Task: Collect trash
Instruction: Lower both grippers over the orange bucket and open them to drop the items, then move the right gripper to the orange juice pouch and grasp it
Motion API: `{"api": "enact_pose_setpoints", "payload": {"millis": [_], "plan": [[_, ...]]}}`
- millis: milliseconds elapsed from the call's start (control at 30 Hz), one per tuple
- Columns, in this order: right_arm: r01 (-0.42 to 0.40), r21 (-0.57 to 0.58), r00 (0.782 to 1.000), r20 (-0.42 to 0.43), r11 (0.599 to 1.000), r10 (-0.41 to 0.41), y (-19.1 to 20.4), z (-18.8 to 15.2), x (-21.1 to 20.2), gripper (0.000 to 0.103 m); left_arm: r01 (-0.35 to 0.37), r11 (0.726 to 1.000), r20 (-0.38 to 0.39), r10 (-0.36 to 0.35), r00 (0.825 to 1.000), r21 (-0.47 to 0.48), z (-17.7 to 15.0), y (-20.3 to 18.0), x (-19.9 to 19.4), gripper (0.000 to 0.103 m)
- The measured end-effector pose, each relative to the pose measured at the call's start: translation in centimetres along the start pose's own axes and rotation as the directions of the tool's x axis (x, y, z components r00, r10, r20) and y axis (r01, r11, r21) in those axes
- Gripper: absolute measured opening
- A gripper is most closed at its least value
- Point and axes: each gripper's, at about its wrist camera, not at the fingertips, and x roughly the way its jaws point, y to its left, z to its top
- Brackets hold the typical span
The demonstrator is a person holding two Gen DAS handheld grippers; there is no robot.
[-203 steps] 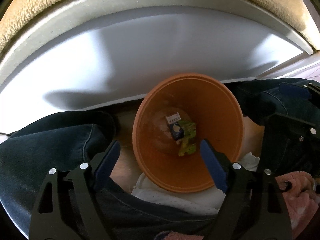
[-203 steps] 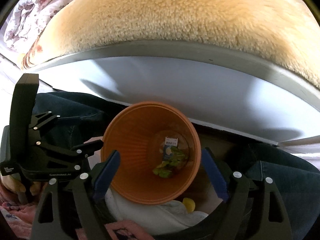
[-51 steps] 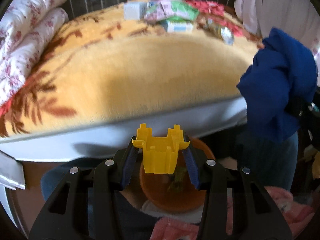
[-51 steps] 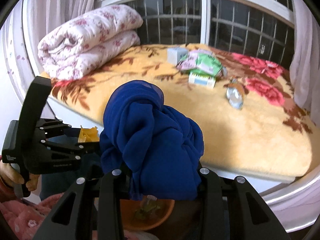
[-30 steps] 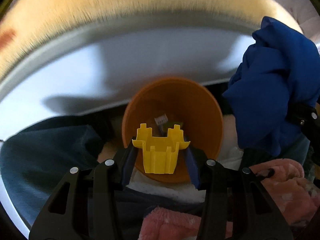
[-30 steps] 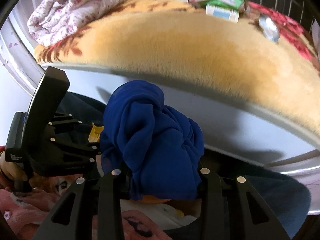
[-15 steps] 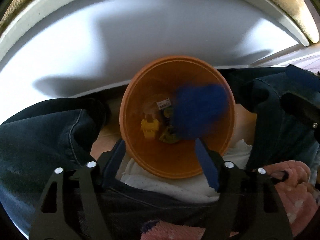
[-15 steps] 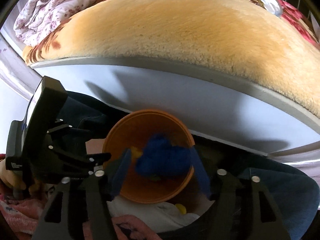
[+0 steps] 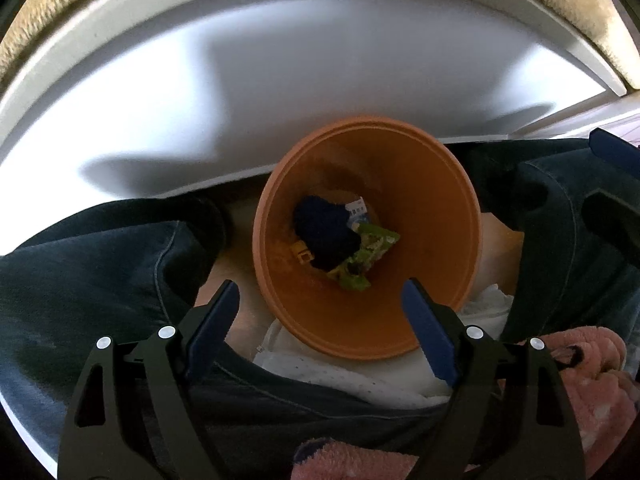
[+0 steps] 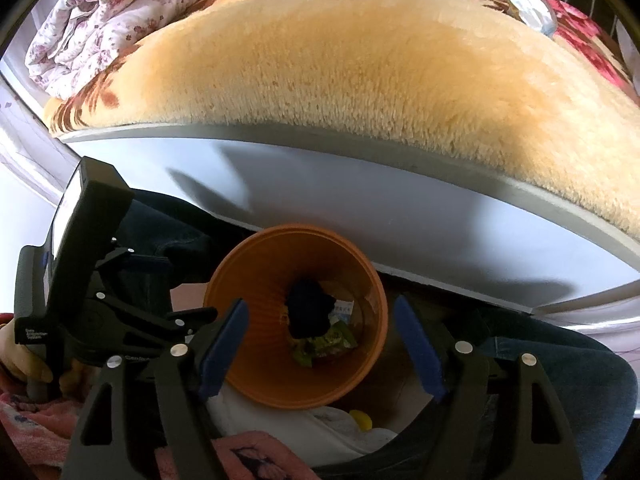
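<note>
I hold both grippers over the orange bin (image 9: 436,216); the left gripper (image 9: 320,322) and the right gripper (image 10: 320,344) are both opening their jaws with nothing between them. The blue cloth (image 9: 324,232), the yellow piece (image 9: 303,255) and the green wrapper (image 9: 366,254) lie at the bottom of the bin. To finish this step well, I think I should let the jaws open fully, lift straight up without touching the rim, then go to the trash on the bed (image 10: 360,64).

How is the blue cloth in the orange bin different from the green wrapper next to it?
The blue cloth is dark, plain and bunched into a soft lump; the green wrapper is bright, printed and crinkly. The cloth looks bulkier, the wrapper flatter. Both lie touching at the bottom of the orange bin.
</note>
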Motion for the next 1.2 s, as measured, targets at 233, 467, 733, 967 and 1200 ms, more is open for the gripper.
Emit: {"api": "enact_pose_setpoints", "payload": {"millis": [233,467,733,967,1200], "plan": [[0.001,0.004,1.000,0.027,1.000,-0.001,-0.1,0.3,-1.3,0.075,-0.012,1.000,0.034,0.012,0.999,0.007,0.0,-0.2,-1.1,0.081],[0.002,-0.003,0.993,0.117,1.000,-0.001,0.1,1.2,-4.2,0.075,0.011,1.000,0.139,-0.009,0.990,-0.008,0.5,0.0,-4.6,0.081],[0.074,0.014,0.953,0.293,0.997,-0.075,-1.1,3.6,-9.3,0.079,-0.012,1.000,0.436,0.013,0.900,-0.005,1.9,-0.2,-12.8,0.084],[0.148,0.081,0.906,0.389,0.986,-0.168,-3.6,6.3,-12.1,0.083,-0.029,0.999,0.552,0.036,0.833,-0.022,4.1,0.0,-17.4,0.091],[0.216,0.124,0.840,0.482,0.969,-0.249,-5.4,10.3,-13.4,0.089,-0.026,0.999,0.596,0.042,0.802,-0.036,6.0,-0.3,-19.5,0.091]]}}
